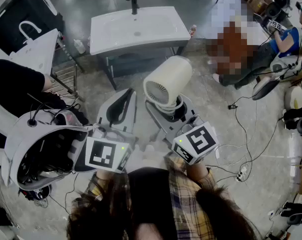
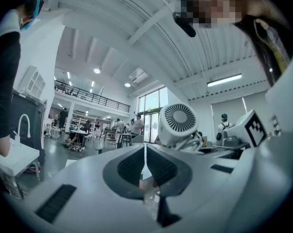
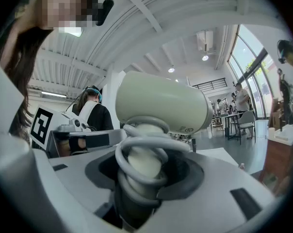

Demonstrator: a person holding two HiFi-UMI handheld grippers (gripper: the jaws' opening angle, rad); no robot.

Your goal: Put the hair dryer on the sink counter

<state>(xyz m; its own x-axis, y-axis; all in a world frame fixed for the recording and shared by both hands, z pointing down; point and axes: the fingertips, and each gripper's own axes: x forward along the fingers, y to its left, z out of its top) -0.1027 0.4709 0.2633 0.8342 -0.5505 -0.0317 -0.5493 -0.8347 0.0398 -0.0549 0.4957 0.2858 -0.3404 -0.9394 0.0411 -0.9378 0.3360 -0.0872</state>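
You look mid-carry: your right gripper (image 1: 173, 113) clamps the dryer (image 1: 167, 81) by its cord-wrapped handle, in the air; your left gripper (image 1: 125, 101), jaws together, is empty. The sink (image 1: 108, 34) lies at 12 o'clock: carry forward, then lower onto its counter

light bright, even; sources ceiling lamps (image 2: 224, 80), windows (image 3: 246, 47) | gripper views fisheye, corners dark; near foreground soft

So the white sink table (image 1: 156, 31) has a black faucet (image 1: 134, 4) standing at its back edge. The grey concrete floor (image 1: 211, 119) carries loose cables (image 1: 247, 144), a power strip (image 1: 239, 174) and a small bottle (image 1: 80, 46).
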